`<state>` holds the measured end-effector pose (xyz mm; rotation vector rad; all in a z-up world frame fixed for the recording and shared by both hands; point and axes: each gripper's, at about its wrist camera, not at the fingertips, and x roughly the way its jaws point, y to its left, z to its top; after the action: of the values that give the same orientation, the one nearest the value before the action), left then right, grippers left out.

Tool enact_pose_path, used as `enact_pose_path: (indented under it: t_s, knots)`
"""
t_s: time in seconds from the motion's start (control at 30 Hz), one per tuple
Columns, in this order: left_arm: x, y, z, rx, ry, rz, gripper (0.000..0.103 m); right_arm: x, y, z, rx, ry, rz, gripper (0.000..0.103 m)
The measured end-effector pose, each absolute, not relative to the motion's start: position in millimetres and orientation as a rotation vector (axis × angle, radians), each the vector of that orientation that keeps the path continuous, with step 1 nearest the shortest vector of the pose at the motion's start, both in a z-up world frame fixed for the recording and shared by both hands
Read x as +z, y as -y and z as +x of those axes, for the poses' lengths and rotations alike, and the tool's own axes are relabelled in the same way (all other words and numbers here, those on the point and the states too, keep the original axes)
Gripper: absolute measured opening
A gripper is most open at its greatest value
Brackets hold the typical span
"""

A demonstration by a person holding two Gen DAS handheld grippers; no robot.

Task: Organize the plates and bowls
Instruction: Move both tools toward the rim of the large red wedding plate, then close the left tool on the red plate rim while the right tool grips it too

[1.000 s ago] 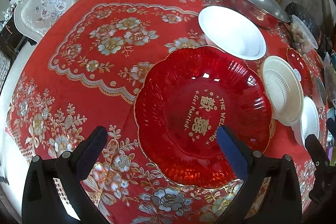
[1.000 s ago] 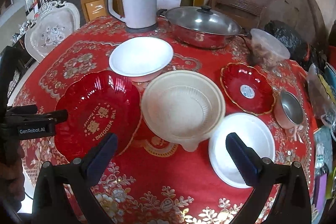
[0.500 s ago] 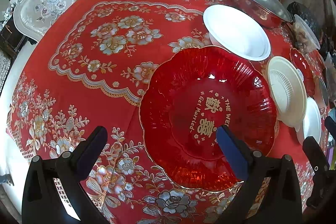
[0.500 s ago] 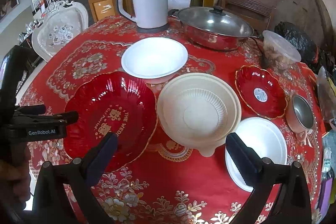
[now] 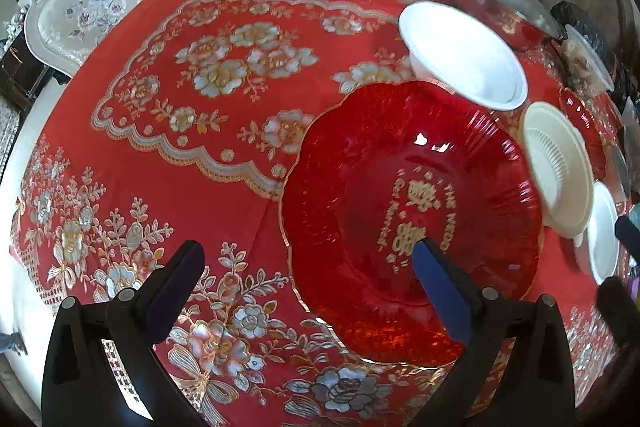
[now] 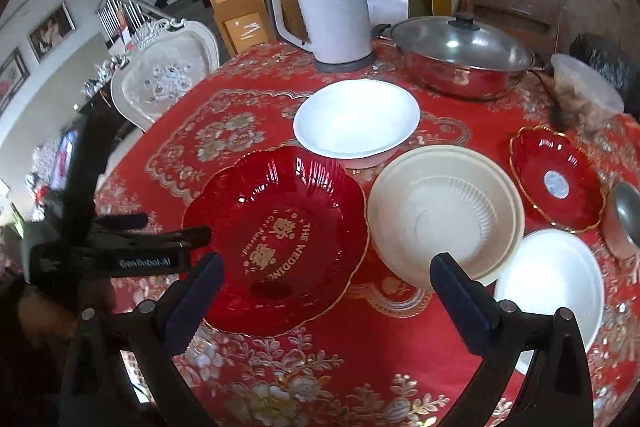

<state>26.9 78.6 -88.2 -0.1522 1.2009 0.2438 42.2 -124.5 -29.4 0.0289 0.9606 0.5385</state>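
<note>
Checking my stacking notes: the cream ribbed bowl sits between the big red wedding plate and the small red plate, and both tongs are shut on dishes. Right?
Partly. The cream ribbed bowl does sit between the big red wedding plate and the small red plate, but both wrist views show the left tongs and right tongs open, holding nothing.

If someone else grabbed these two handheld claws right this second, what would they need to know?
Left gripper: open, empty, low by the near rim of the big red plate.
Right gripper: open, empty, held above the table's near edge.
Laid out singly on the table: big red plate, white bowl behind it, cream bowl to its right, small red plate and white plate further right.
Done: nothing stacked or gripped.
Left: all the sorting; the left gripper looks set for the big red plate first.
</note>
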Motion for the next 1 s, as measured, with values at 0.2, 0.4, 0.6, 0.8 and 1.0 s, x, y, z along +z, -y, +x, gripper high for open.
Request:
enact_pose_path:
  t_s: [0.2, 0.4, 0.6, 0.8, 1.0]
  knots:
    - [-97.1, -83.6, 26.2, 0.181, -1.206, -0.154, 0.103, -40.8, 133.4, 47.4, 0.549, -0.998, 0.146, 0.088]
    - [-108.8, -87.8, 35.9, 0.173, -1.231, -0.099, 0.076, -72.3, 129.6, 62.2, 0.496, -1.131, 0.14, 0.028]
    - [-121.4, -89.8, 48.1, 0.104, -1.253, -0.104, 0.06, -95.1, 122.3, 73.1, 0.462, -1.189, 0.128, 0.023]
    - [-133.0, -93.7, 62.1, 0.07, -1.286, -0.115, 0.031, -106.7, 115.4, 83.8, 0.432, -1.212, 0.124, 0.018]
    - [-131.6, -104.2, 68.5, 0.037, -1.272, -0.196, 0.019, -109.4, 117.9, 86.5, 0.418, -1.226, 0.127, 0.009]
